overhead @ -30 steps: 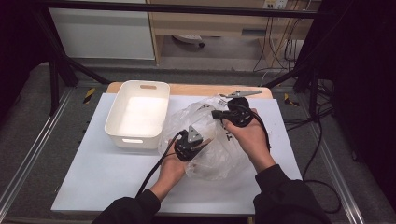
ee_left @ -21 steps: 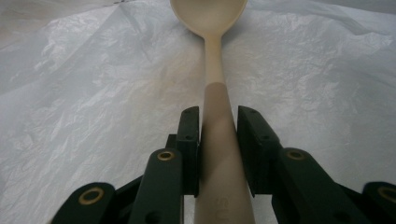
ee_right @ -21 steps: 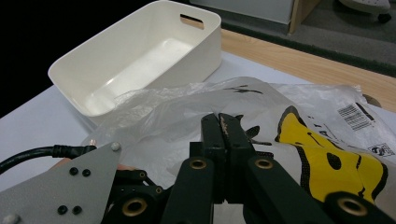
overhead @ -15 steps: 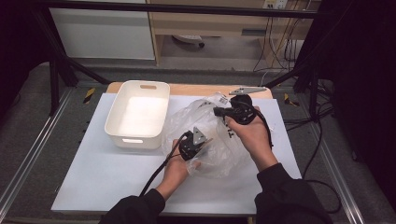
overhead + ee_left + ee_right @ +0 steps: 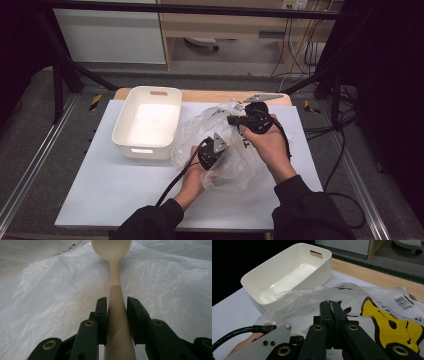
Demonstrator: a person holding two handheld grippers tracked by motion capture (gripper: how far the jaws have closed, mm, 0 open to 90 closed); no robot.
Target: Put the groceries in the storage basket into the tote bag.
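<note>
Spoon [image 5: 115, 290]: cream, handle clamped between left gripper's jaws, bowl pointing away, inside plastic bag
Left gripper [image 5: 212, 150]: pushed into bag [image 5: 225, 150], jaws closed on spoon handle
Right gripper [image 5: 239, 120]: jaws fully closed, pinching bag's upper edge
Bag: clear, crumpled, yellow-black print, barcode, on white table [image 5: 110, 180]
Bin [image 5: 147, 122]: white, just left of bag

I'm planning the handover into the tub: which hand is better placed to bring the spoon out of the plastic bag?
Left. The left tongs already clamp the spoon handle inside the plastic bag; the right tongs are pinched on the bag's film, holding it.
</note>
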